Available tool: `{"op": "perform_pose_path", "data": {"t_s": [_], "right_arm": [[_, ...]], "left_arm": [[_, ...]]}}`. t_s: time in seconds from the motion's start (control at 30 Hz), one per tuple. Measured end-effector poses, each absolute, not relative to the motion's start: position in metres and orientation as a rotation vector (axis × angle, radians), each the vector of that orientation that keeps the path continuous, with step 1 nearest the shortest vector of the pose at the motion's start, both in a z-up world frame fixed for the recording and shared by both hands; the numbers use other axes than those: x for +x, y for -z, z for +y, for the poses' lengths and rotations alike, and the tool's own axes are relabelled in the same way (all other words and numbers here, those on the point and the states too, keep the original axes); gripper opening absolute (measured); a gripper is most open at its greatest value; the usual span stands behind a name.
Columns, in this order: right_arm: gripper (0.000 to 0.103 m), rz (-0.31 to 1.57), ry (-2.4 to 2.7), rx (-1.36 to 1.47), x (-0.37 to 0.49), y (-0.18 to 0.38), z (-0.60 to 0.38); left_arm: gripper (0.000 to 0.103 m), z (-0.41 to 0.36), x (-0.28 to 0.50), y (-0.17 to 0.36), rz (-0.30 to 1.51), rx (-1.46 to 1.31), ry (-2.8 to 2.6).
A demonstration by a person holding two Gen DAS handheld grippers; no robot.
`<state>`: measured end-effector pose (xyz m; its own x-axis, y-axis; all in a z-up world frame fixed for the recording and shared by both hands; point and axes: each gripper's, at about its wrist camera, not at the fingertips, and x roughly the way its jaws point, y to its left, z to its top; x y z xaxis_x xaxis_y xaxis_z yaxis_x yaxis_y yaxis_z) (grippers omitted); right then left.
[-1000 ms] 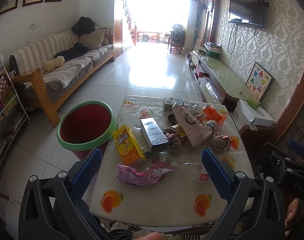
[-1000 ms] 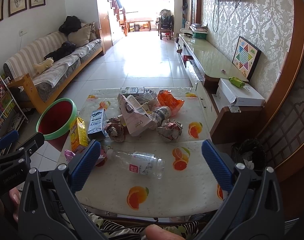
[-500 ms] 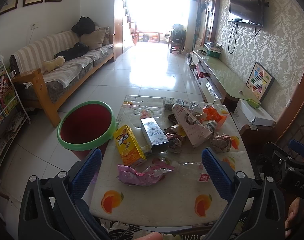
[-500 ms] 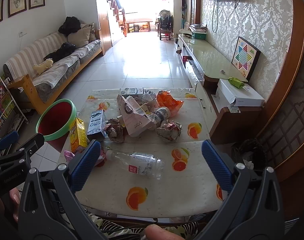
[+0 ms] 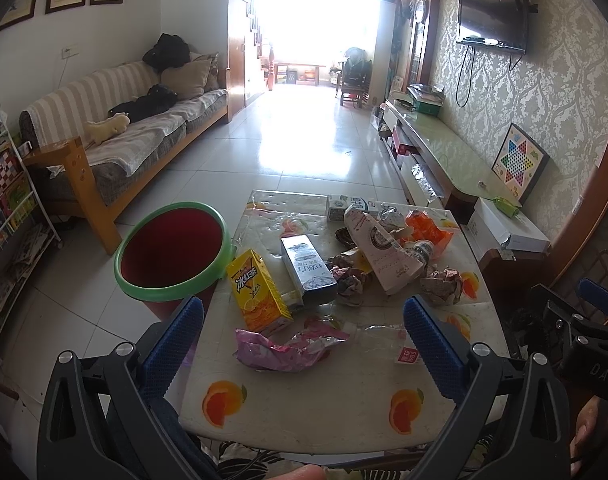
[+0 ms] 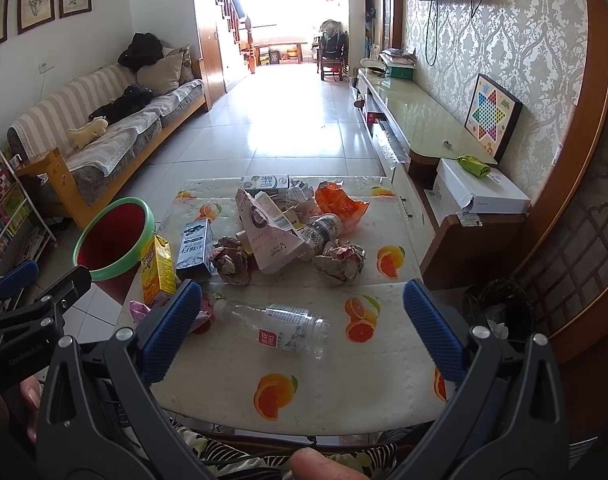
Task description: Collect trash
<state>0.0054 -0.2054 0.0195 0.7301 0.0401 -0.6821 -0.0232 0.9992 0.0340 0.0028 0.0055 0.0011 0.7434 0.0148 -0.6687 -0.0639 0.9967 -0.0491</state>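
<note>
My right tongs (image 6: 301, 320) hang open over the bottle (image 6: 277, 326), which lies crosswise on the table (image 6: 384, 364); left tongs (image 5: 304, 332) open too, nearer the pink wrapper (image 5: 287, 346); bin (image 5: 171, 252) left.

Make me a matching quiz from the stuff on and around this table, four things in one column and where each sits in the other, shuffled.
Things:
1. bin
2. clear bottle
3. yellow juice box
4. orange bag

Places:
A. far side of the pile, toward the TV wall
B. on the floor beside the table's left edge
C. lying on its side nearest the right tongs
D. left edge of the table, next to the silver carton

Pairs: 1-B, 2-C, 3-D, 4-A
</note>
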Motion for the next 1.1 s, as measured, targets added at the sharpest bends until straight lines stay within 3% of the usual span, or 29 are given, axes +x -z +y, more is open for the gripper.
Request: {"op": "perform_pose_path", "data": {"t_s": [0.7,1.1], "right_arm": [[0.100,0.753,-0.047,0.023,0.010,-0.014,-0.206],[0.100,0.814,-0.021,0.031,0.041,0.020,-0.227]], "left_arm": [[0.096,0.005,0.005,0.001,0.745,-0.072,-0.043],[0.096,0.033,0.043,0.046,0.862,-0.125,-0.082]]}}
